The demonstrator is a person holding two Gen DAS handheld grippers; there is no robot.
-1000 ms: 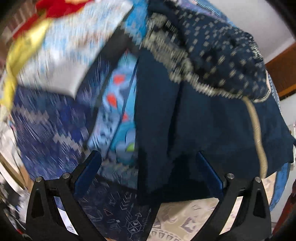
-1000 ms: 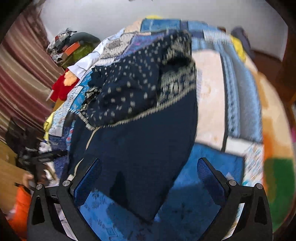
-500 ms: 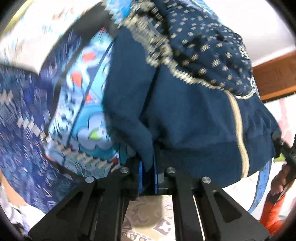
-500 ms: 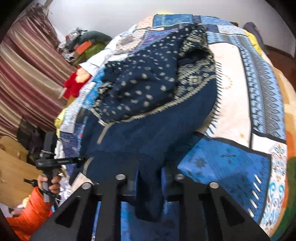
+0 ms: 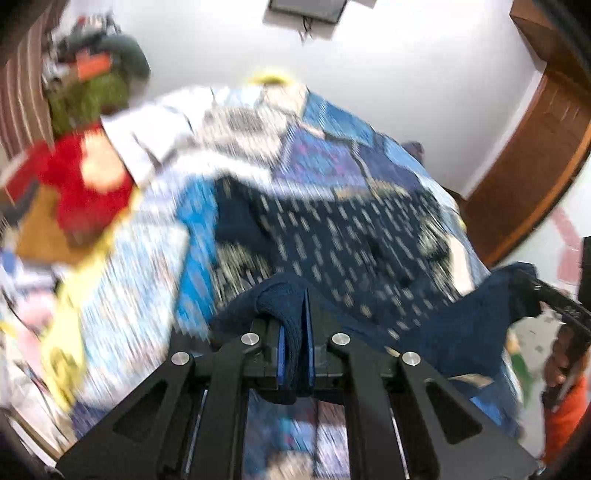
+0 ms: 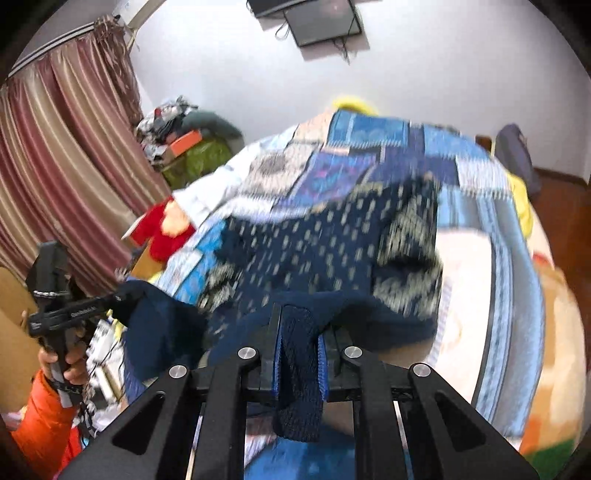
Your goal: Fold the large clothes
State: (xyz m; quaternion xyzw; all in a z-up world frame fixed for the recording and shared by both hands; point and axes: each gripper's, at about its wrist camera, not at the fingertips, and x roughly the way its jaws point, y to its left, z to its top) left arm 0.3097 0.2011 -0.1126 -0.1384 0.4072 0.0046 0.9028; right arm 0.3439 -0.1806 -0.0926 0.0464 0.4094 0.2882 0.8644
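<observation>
My left fingers and right fingers each pinch the sweater's near hem, its length running far across the bed.

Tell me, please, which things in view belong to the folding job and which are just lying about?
In the job:
navy sweater
left gripper, shut on its hem
right gripper, shut on its hem
patchwork bedspread, the folding surface

Lying about:
red plush toy
clutter pile by the curtain
wall screen
</observation>
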